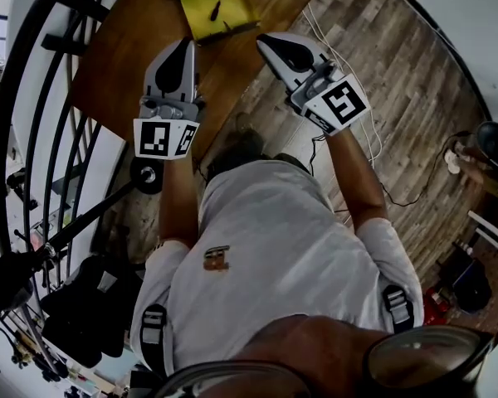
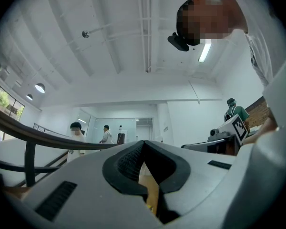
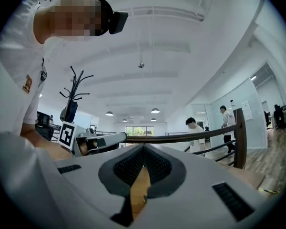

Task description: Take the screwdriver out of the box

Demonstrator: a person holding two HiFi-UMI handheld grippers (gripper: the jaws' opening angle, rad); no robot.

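Observation:
A yellow box (image 1: 218,11) lies on the brown wooden table (image 1: 133,52) at the top of the head view. Inside it rests a small dark screwdriver (image 1: 217,8). My left gripper (image 1: 185,46) is held out over the table's near part, short of the box, shut and empty. My right gripper (image 1: 264,40) hovers just right of the box's near corner, also shut with nothing in it. In the left gripper view the left gripper (image 2: 144,143) has its jaws meeting at the tip. The right gripper (image 3: 143,147) looks the same in its own view.
A black curved railing (image 1: 41,98) runs along the left of the table. White cables (image 1: 357,98) trail over the plank floor on the right. Several people (image 3: 195,130) stand far off in the room, and a coat stand (image 3: 72,97) rises behind my left gripper (image 3: 97,141).

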